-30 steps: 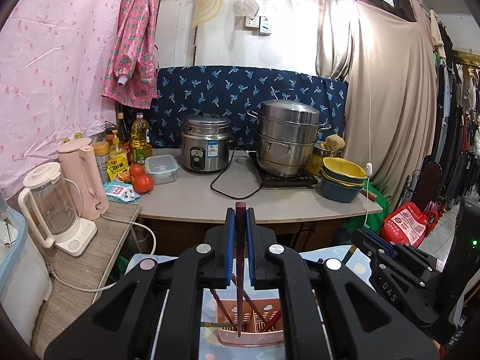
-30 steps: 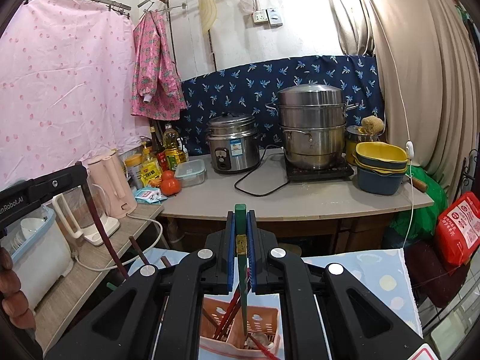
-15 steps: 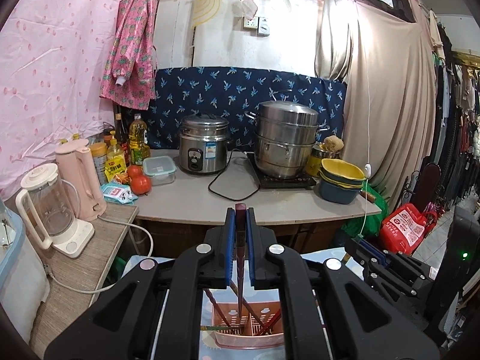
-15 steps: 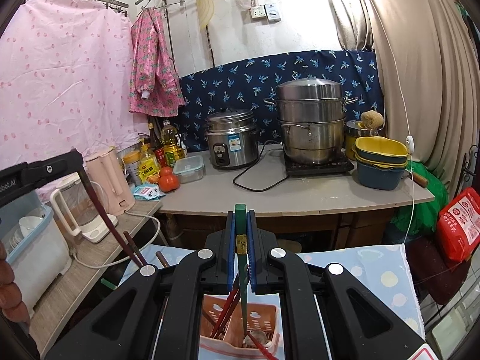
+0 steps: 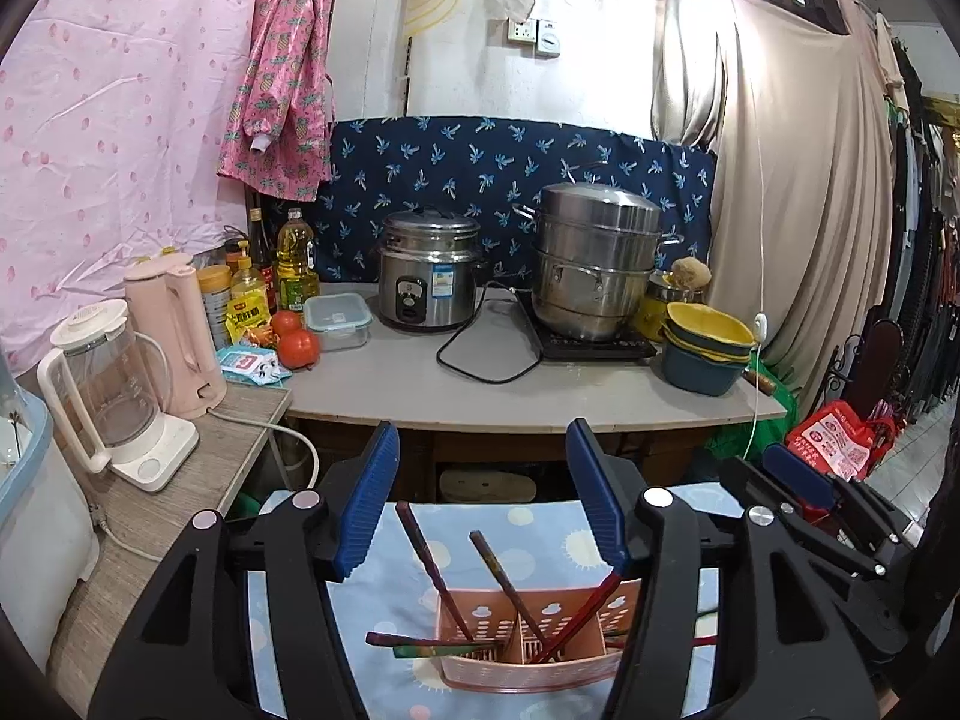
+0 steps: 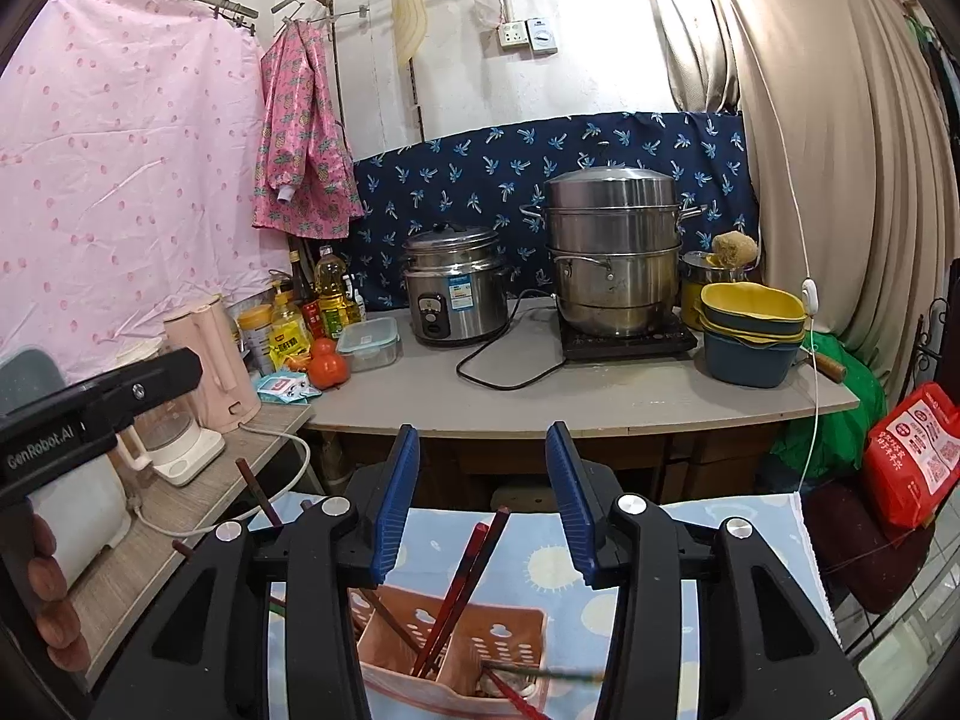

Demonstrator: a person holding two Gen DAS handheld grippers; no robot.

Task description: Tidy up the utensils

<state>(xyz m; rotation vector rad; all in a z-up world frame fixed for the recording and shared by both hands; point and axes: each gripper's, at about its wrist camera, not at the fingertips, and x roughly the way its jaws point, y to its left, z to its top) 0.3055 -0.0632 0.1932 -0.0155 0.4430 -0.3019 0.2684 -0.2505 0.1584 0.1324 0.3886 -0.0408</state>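
Both of my grippers have just opened up, and the chopsticks they were pinching a moment ago have dropped into the pink basket (image 5: 528,657) below. My left gripper (image 5: 483,501) now has its blue pads wide apart with nothing between them. My right gripper (image 6: 480,495) is spread open too, and it holds nothing.

From my left side I see the basket on the blue tablecloth (image 5: 540,531) with suns and dots on it. It has a wall down the middle. Dark red chopsticks (image 5: 435,570) lean in it, tilted this way and that. A few sticks poke out flat over its left edge.

From my right side, two red chopsticks (image 6: 465,579) lean together in the left part of the basket (image 6: 480,630). Something thin lies across the right part, but I cannot tell what it is. At the left edge I can see some fingers (image 6: 54,588) around my other gripper's handle.
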